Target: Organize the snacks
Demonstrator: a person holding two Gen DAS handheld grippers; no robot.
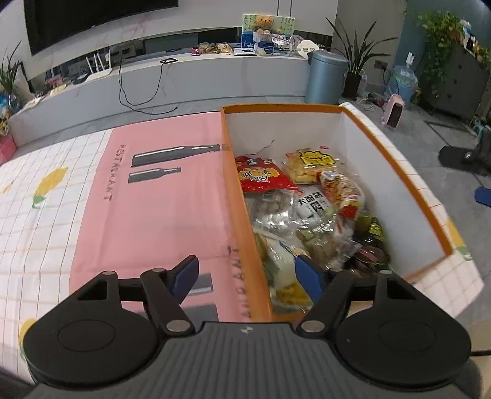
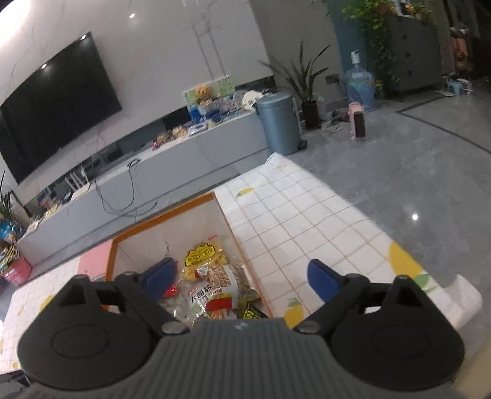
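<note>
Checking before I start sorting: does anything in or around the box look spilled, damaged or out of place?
Nothing spilled. The snack packets lie in a loose, overlapping heap inside the orange box, none outside it. A thin dark mark, perhaps a crack, shows on its white far wall.

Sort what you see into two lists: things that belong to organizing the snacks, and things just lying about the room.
Belongs to the job:
orange box
red packet
yellow packet
clear packet
left gripper, jaws open
right gripper, jaws open

Just lying about:
bin
teddy bear
TV
pink heater
water bottle
</note>
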